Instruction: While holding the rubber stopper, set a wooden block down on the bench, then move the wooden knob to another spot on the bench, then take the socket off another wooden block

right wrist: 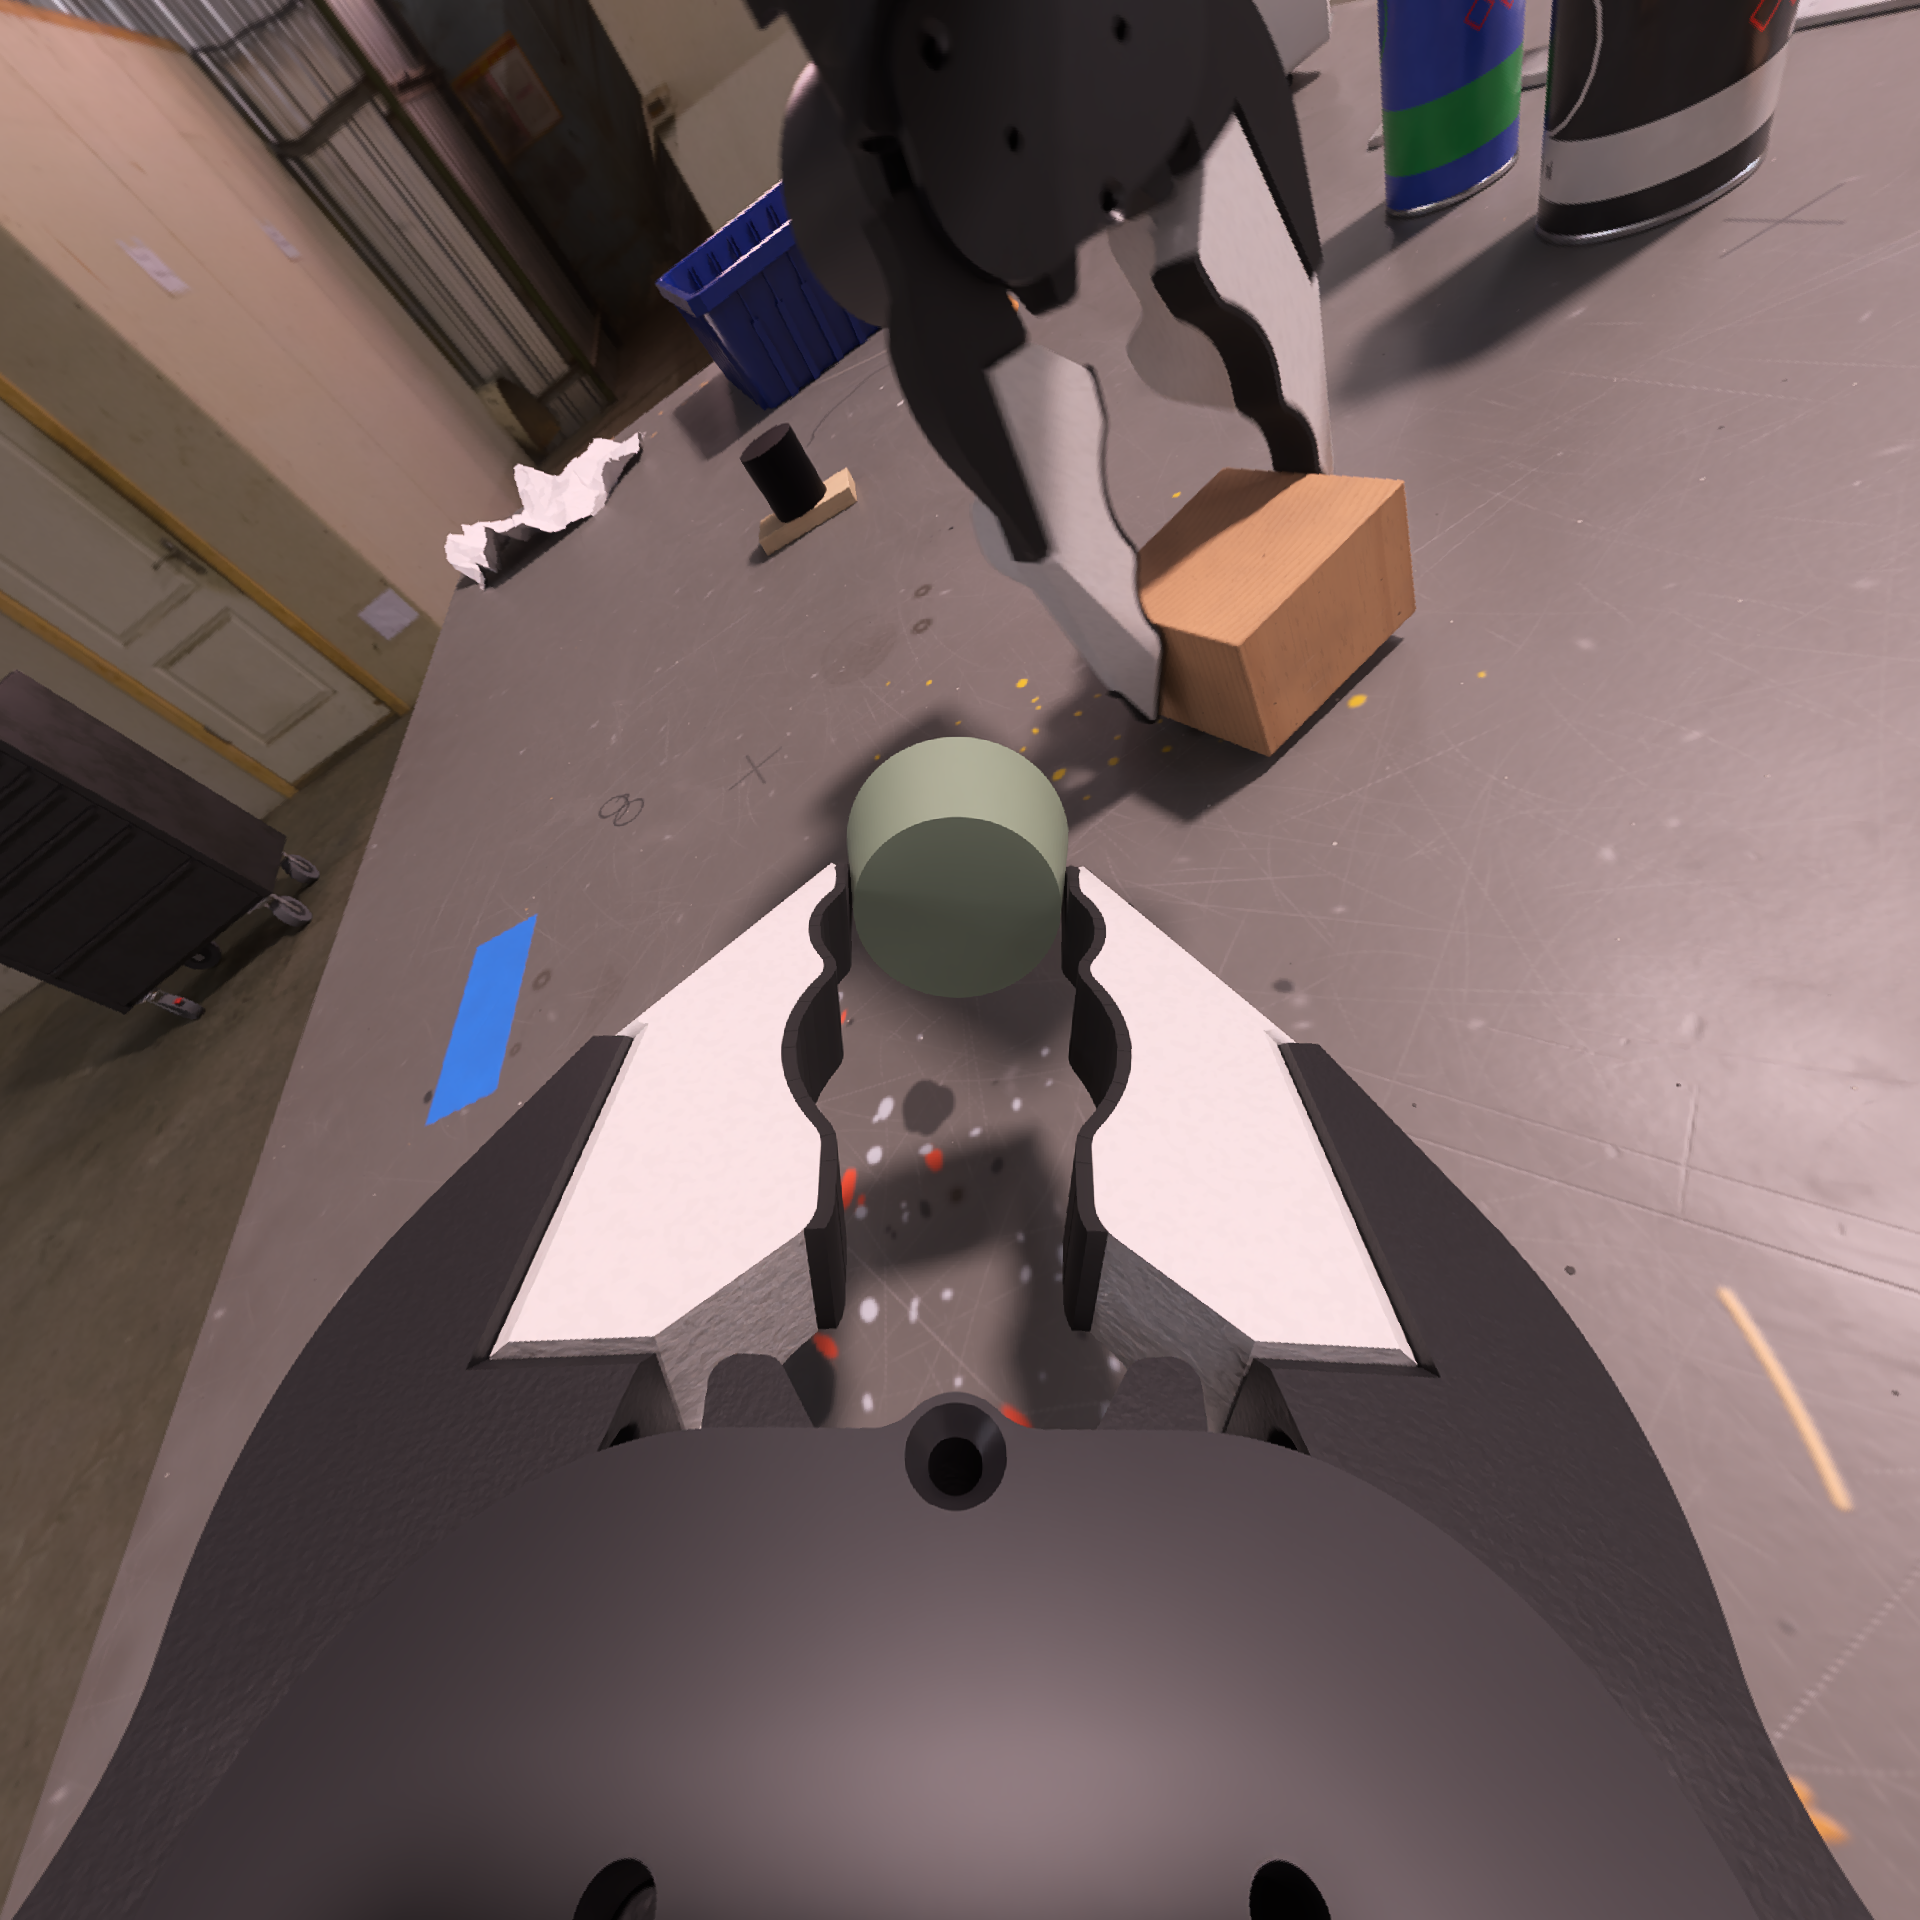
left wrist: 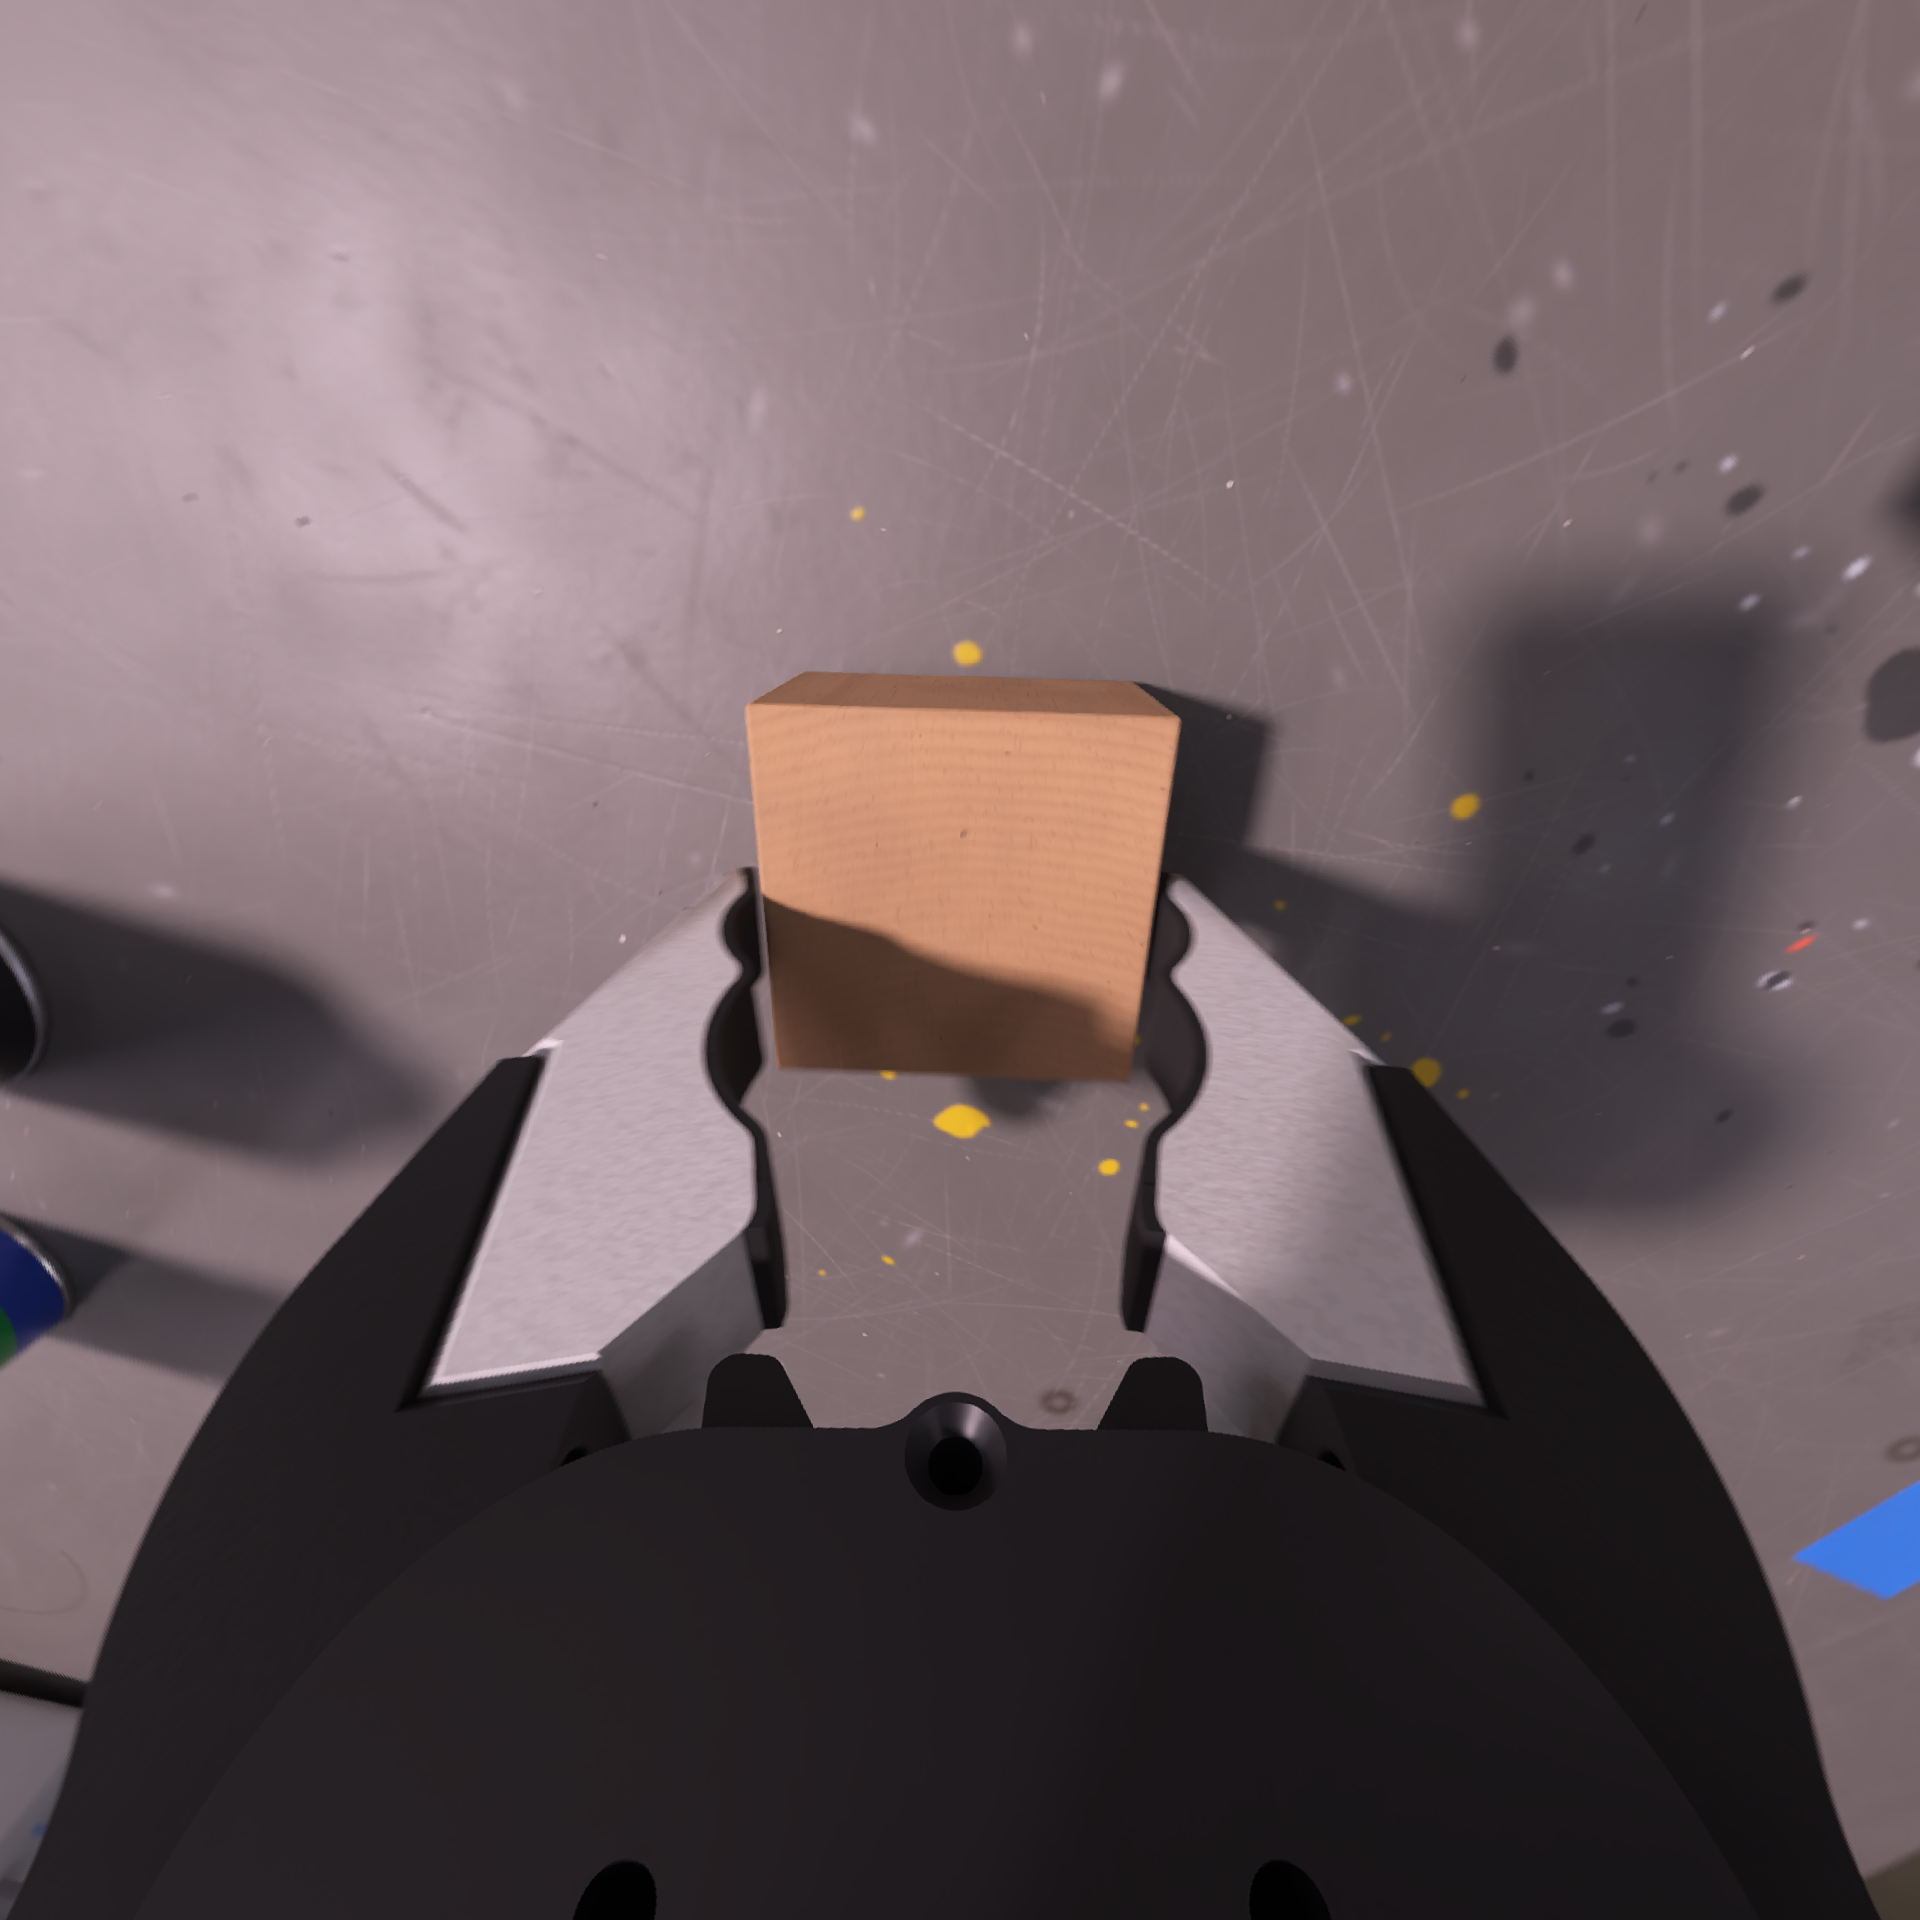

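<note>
My left gripper [left wrist: 956,894] is shut on a light-brown wooden block [left wrist: 956,831], with its fingertips on the block's two sides. The right wrist view shows that gripper [right wrist: 1221,582] holding the block [right wrist: 1288,592] tilted, with its lowest corner at or just above the grey bench [right wrist: 1558,935]. My right gripper [right wrist: 956,883] is shut on a grey-green rubber stopper [right wrist: 956,883], held at the fingertips above the bench. Farther back, a black socket [right wrist: 781,473] stands on a thin pale wooden block [right wrist: 826,509]. No wooden knob is in view.
Crumpled white paper [right wrist: 540,504] and a blue bin [right wrist: 758,301] lie near the bench's far left edge. Two cans [right wrist: 1449,114] [right wrist: 1652,114] stand at the back right. Blue tape [right wrist: 483,1018] is stuck near the left edge. A black cart [right wrist: 114,862] stands on the floor.
</note>
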